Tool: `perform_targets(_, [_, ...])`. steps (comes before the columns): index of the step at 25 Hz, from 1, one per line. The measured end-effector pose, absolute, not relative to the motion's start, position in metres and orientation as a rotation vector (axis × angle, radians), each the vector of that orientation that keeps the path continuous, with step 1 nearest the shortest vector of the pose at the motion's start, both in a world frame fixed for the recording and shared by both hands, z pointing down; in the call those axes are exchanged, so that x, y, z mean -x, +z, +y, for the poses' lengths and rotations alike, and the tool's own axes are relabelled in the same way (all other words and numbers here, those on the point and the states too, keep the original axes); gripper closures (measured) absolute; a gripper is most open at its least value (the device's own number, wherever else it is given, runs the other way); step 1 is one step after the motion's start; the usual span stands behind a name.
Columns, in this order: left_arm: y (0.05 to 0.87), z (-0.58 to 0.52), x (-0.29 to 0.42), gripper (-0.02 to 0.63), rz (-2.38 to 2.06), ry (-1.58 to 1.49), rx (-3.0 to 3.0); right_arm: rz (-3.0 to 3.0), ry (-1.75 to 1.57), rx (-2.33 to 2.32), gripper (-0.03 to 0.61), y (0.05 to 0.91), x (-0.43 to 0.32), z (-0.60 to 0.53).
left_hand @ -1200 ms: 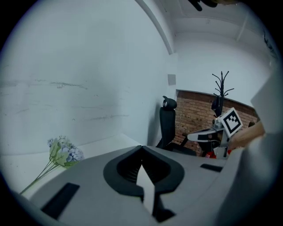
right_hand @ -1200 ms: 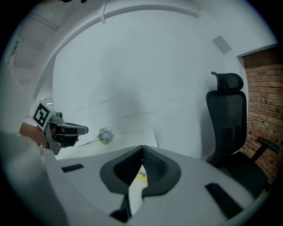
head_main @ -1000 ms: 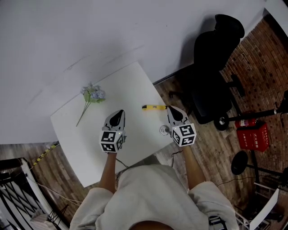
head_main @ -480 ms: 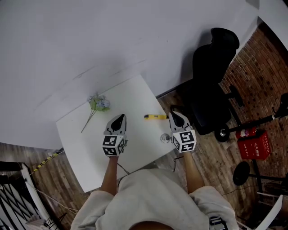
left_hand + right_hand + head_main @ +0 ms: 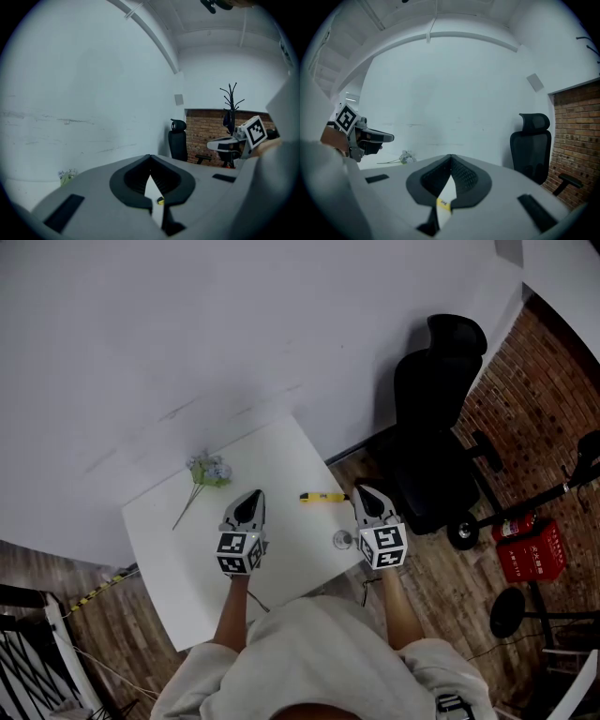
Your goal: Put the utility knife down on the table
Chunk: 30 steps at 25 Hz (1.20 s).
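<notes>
Utility knife (image 5: 322, 497) lies flat on table (image 5: 281, 454), near its right edge, just beside right gripper (image 5: 365, 492). Left gripper (image 5: 251, 498) and right both clenched, empty, lifted higher than a second ago; placement looks done

We see the utility knife (image 5: 322, 497) lying flat on the white table (image 5: 187, 549), a slim yellow bar with a darker tip at its left end. It rests about midway along the table's right edge, its other end reaching almost to that edge, and nothing touches it.
</notes>
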<state>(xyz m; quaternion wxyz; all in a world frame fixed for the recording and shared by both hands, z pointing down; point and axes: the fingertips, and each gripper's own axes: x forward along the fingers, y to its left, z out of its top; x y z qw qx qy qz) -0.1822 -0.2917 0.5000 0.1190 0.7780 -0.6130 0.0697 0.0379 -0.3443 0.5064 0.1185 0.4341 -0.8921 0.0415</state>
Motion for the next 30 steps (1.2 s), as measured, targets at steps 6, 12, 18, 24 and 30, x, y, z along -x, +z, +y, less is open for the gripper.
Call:
perform_targets(6, [0.4957,-0.2883,0.1793,0.607,-1.799,0.196,-2.282,-2.597,0.125,-1.275,0.58,0.509,-0.0423,-0.3345])
perform_targets(12, [0.4948,-0.2884,0.1779,0.607,-1.802,0.199,-2.281,-2.586,0.126,-1.275,0.58,0.5114,-0.0447,-0.3359])
perform_targets(18, [0.4956,-0.2887,0.1768,0.607,-1.798,0.207,-2.279,-2.578,0.118,-1.266,0.58,0.5124,-0.0427,-0.3355])
perform_targets(24, [0.4964,-0.2866,0.1766,0.607,-1.794,0.209,-2.283,-2.58,0.116,-1.267,0.58,0.5117,-0.0406,-0.3345])
perform_targets(30, [0.4954,-0.2886,0.1748,0.607,-1.793,0.214,-2.287,-2.575,0.12,-1.264,0.58,0.5133,-0.0427,-0.3356])
